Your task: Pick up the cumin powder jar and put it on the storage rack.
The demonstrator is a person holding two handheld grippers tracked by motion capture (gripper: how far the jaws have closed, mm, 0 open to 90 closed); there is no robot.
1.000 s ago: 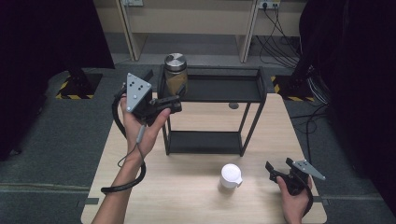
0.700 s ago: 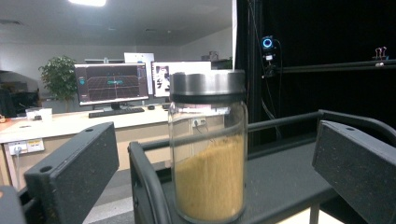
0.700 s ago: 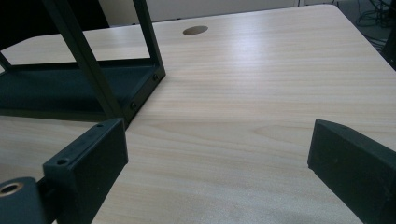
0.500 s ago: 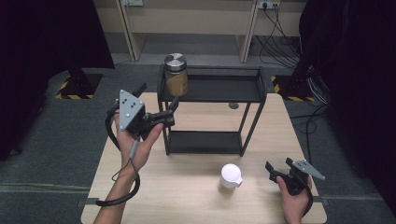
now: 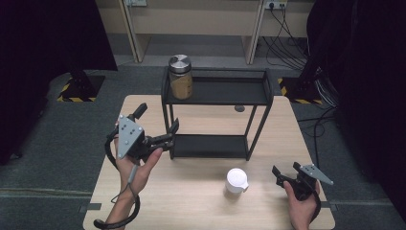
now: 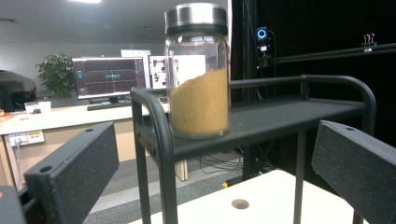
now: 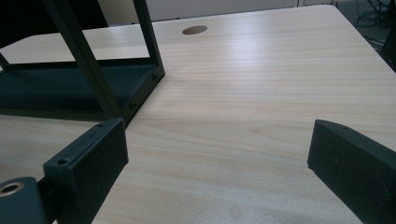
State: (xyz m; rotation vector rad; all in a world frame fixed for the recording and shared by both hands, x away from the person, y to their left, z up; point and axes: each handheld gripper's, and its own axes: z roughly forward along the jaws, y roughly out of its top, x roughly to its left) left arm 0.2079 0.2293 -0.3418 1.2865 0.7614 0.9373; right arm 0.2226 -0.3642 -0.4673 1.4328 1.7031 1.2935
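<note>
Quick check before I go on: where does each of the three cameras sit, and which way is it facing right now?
High view: above the person's side, looking forward and down on the table; both forearms, left gripper and right gripper show.
Left gripper view: low beside the rack, looking up past its own open jaws at the jar on the top shelf.
Right gripper view: low over the table, facing the rack's foot between its open jaws.
Shared: rack and jar appear in the high and left gripper views.
</note>
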